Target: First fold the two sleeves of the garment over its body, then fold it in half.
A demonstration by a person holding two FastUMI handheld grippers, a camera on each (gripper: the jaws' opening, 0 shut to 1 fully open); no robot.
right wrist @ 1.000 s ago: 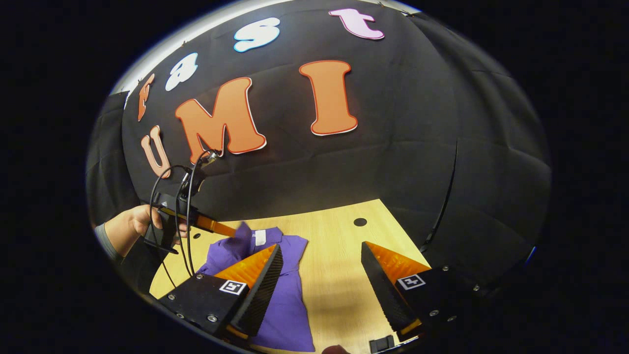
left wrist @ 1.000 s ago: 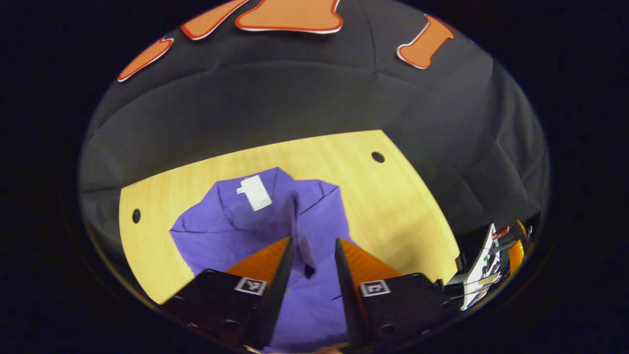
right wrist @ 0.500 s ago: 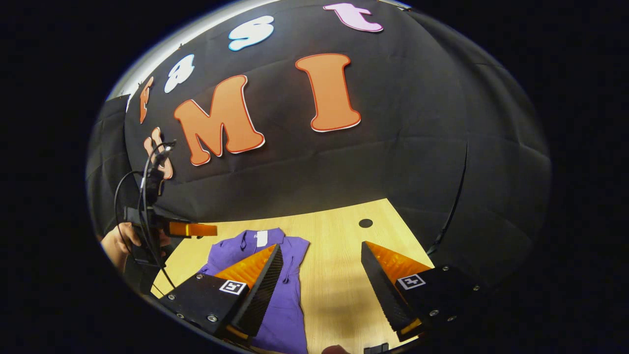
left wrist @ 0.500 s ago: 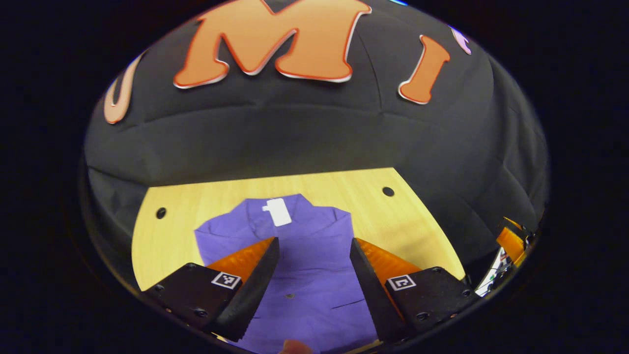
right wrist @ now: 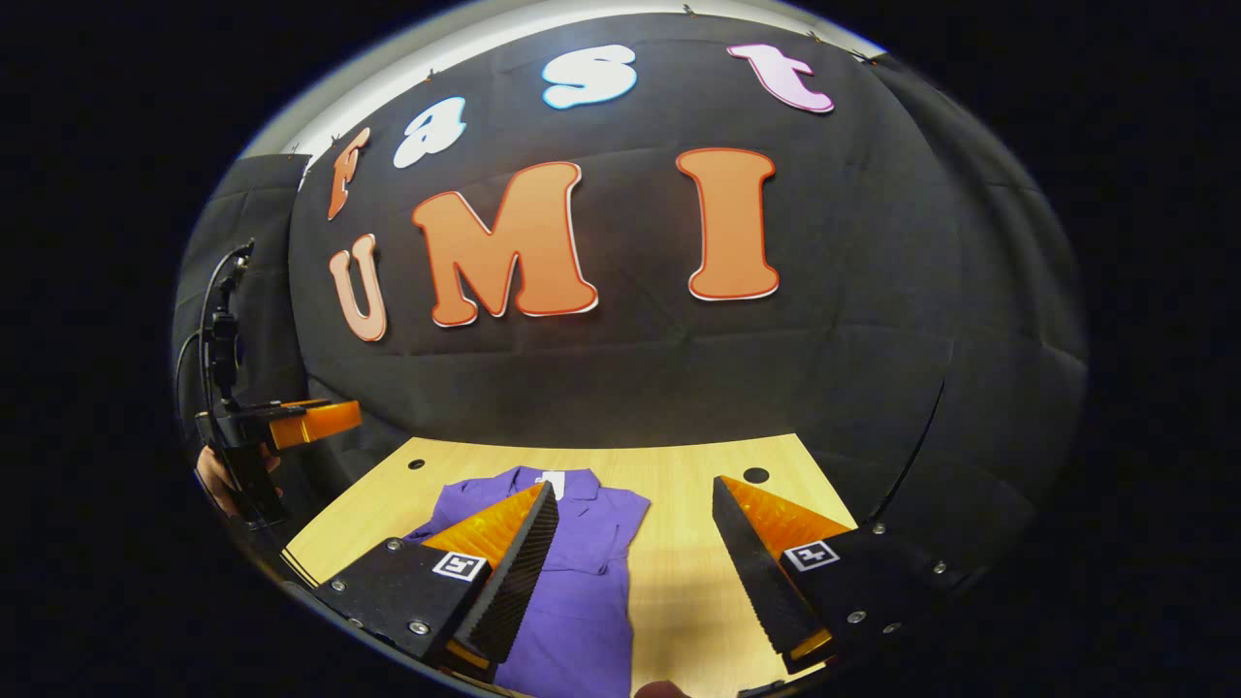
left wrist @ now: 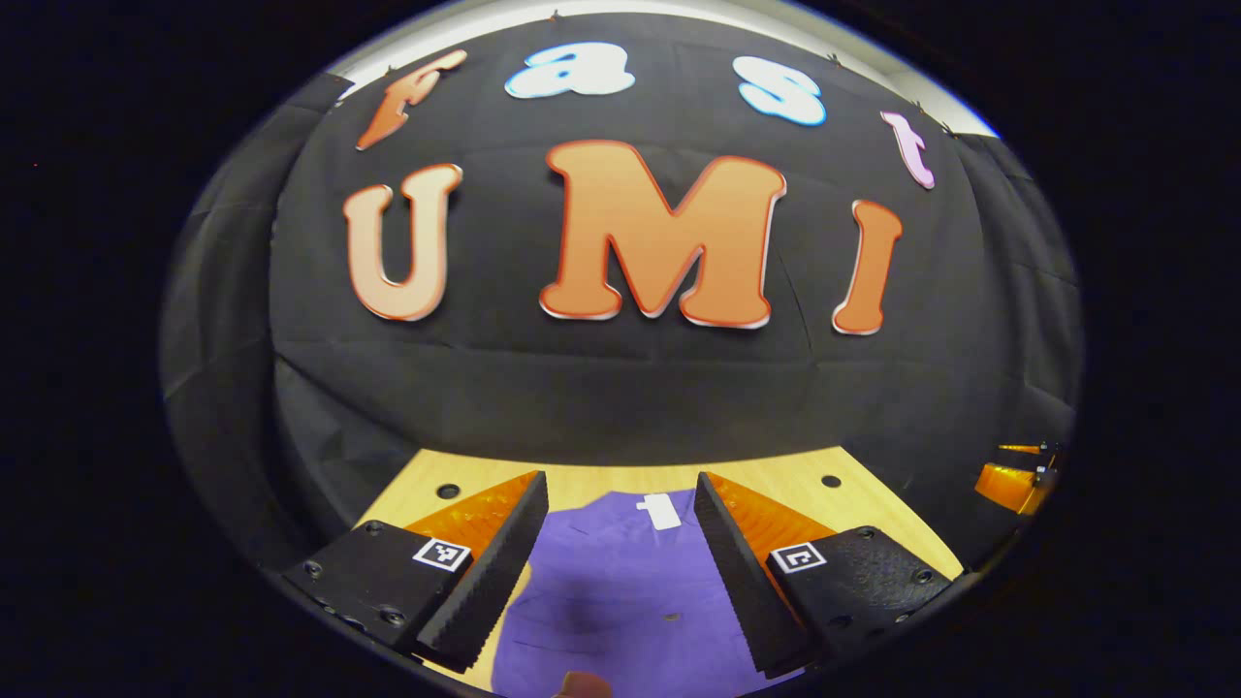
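Both the left claw (left wrist: 620, 523) and right claw (right wrist: 635, 528) gape wide above the purple garment (right wrist: 572, 572), holding nothing.

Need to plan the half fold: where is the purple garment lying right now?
The purple garment lies flat on the wooden table, ahead between the left hand-held gripper fingers; in the right gripper view, left of centre.

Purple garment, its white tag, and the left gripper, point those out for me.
purple garment (right wrist: 582, 582): right gripper view, on its body.
white tag (left wrist: 663, 511): left gripper view, tag's middle.
left gripper (left wrist: 620, 572): left gripper view, between its fingertips.
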